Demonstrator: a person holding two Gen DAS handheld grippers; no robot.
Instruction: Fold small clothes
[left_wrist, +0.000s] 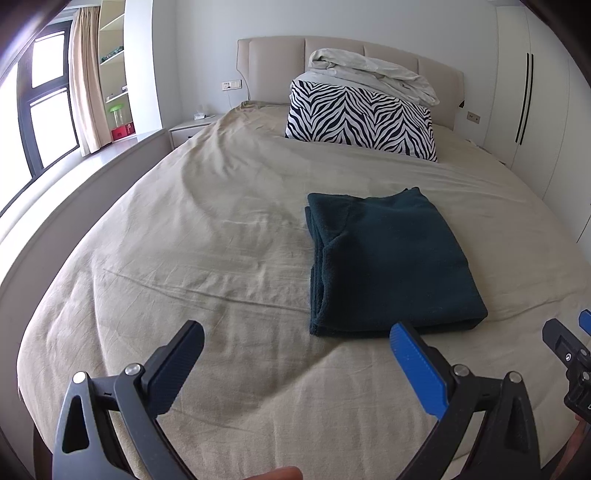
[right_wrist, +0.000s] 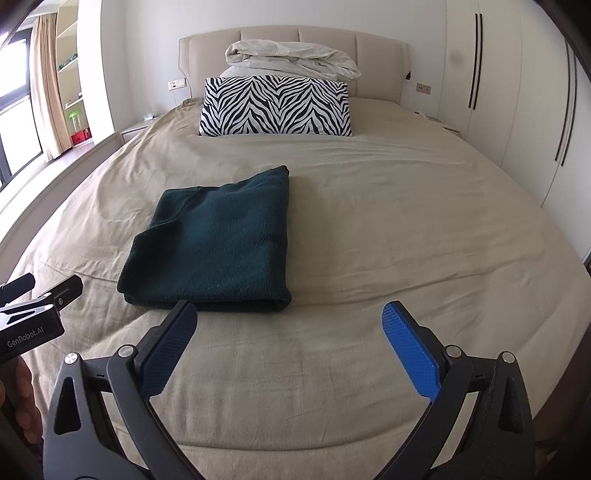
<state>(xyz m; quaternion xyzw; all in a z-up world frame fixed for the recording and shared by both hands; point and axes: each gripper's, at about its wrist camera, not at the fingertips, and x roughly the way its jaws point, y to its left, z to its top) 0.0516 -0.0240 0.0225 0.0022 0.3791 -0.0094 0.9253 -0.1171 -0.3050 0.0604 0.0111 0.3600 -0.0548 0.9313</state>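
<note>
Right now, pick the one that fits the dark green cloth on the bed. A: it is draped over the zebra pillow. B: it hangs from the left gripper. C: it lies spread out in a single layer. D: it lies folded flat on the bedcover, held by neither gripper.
D: the dark green cloth lies folded on the beige bedcover, stacked layers showing at its edge, with the left gripper and right gripper both open and empty short of it.

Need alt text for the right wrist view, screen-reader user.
A dark green folded cloth lies flat on a beige bedsheet, just beyond the open right gripper, which holds nothing. A zebra-print pillow with a crumpled white blanket behind it sits at the headboard; the left gripper shows at the left edge.
</note>
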